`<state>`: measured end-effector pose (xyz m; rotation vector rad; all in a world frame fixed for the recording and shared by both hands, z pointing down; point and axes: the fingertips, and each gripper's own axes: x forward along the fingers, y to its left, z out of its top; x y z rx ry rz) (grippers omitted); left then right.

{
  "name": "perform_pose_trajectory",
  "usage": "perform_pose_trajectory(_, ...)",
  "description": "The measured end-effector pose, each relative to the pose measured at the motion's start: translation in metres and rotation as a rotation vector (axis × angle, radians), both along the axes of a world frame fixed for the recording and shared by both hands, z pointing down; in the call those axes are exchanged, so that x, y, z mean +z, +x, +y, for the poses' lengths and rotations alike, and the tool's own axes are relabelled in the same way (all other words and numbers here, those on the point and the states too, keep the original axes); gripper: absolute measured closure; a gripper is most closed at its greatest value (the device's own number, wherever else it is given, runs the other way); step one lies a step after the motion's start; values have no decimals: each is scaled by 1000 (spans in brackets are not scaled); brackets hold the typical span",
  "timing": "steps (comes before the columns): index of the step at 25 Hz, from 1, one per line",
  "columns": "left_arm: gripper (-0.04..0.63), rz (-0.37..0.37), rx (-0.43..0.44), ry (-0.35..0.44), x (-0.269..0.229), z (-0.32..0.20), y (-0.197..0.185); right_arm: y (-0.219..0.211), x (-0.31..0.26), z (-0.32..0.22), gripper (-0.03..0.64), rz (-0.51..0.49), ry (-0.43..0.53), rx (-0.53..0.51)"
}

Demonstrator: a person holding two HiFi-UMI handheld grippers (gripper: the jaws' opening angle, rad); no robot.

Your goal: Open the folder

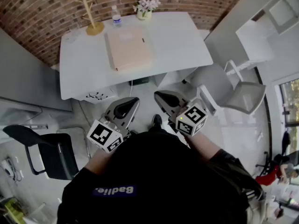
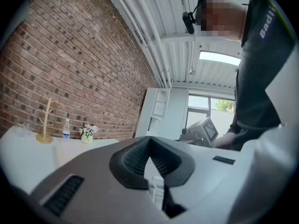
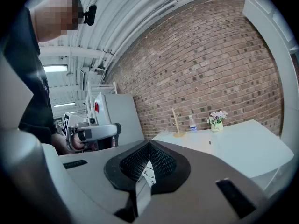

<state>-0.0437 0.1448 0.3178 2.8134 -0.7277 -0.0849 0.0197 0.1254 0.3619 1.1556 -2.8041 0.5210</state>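
Note:
A closed pale pink folder [image 1: 129, 48] lies flat in the middle of the white table [image 1: 182, 41], far ahead of both grippers. I stand back from the table's near edge and hold both grippers close to my body, above the floor. The left gripper [image 1: 133, 100] points level toward the table, its jaws shut with nothing between them [image 2: 150, 136]. The right gripper [image 1: 159, 94] hangs beside it, tilted slightly down, its jaws also shut and empty [image 3: 150, 141]. Each gripper shows in the other's view, apart from it.
At the table's far edge stand a wooden branch stand [image 1: 93, 20], a water bottle [image 1: 116, 17] and a small vase of flowers [image 1: 145, 8]. A grey chair [image 1: 238, 90] is at the right, a black chair [image 1: 46, 148] at the left. A brick wall [image 1: 46, 13] lies behind.

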Motion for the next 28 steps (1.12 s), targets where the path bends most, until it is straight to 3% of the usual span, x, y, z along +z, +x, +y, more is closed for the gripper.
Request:
perform_pose_trajectory(21,593,16,-8,17,3,11,-11,-2,2,11,589,37,-2,30)
perform_pose_trajectory(28,593,-13,-34,14,12,1,-9,8,10,3,589,37,-24,60)
